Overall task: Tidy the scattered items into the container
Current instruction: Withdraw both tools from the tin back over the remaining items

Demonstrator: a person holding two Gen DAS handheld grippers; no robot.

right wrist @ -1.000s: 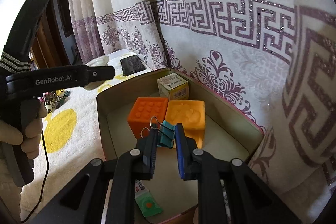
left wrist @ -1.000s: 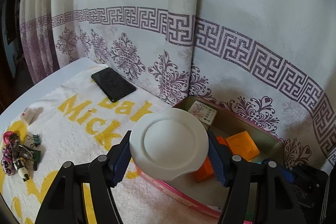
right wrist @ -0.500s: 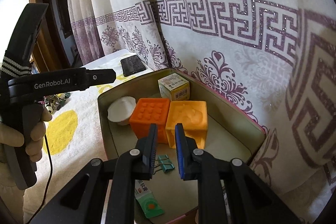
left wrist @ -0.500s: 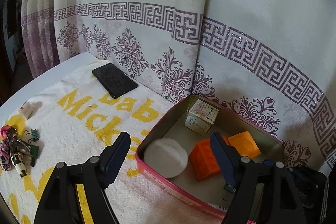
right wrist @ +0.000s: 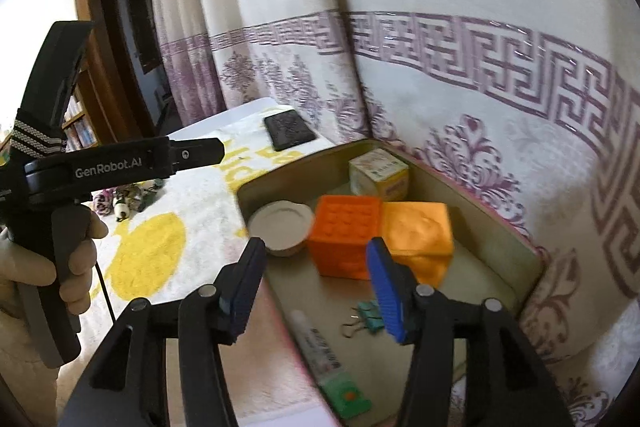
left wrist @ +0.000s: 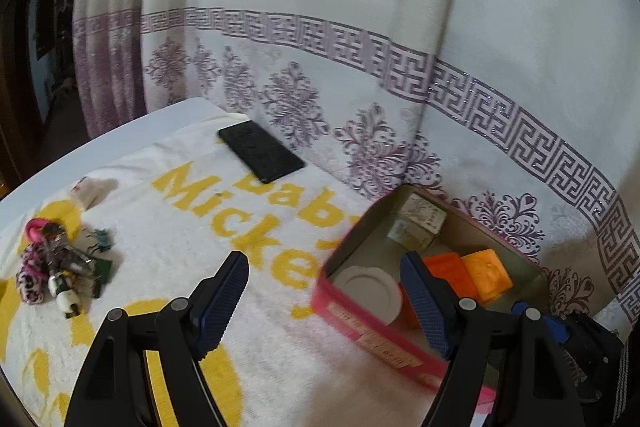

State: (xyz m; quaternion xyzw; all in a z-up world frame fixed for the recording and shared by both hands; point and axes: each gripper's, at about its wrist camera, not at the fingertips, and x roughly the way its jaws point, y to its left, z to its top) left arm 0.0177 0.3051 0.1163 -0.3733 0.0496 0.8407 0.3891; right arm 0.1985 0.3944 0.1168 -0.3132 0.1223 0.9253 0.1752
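Tin (right wrist: 532, 259) on towel (left wrist: 168, 267), at the curtain's (left wrist: 360, 27) foot.
In tin: lid (right wrist: 282, 223) left, two blocks (right wrist: 346, 235) beside it, carton (right wrist: 378, 173) behind, binder clip (right wrist: 366, 313) and tube (right wrist: 320, 347) in front. On towel: phone (left wrist: 260, 151) behind, keys (left wrist: 52, 267) far left.

Both wrist fisheyes angled down, close over white-and-yellow towel-covered table (left wrist: 168, 251), left view from the left, both sharing open pink-rimmed metal tin (left wrist: 348, 319) (right wrist: 500, 227)

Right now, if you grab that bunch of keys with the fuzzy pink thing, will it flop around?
Probably yes. The key bunch looks like loose pieces on a ring, so parts would likely dangle and swing. The fuzzy pink strap seems soft, so it may squash. It lies flat on the towel, so it shouldn't roll.
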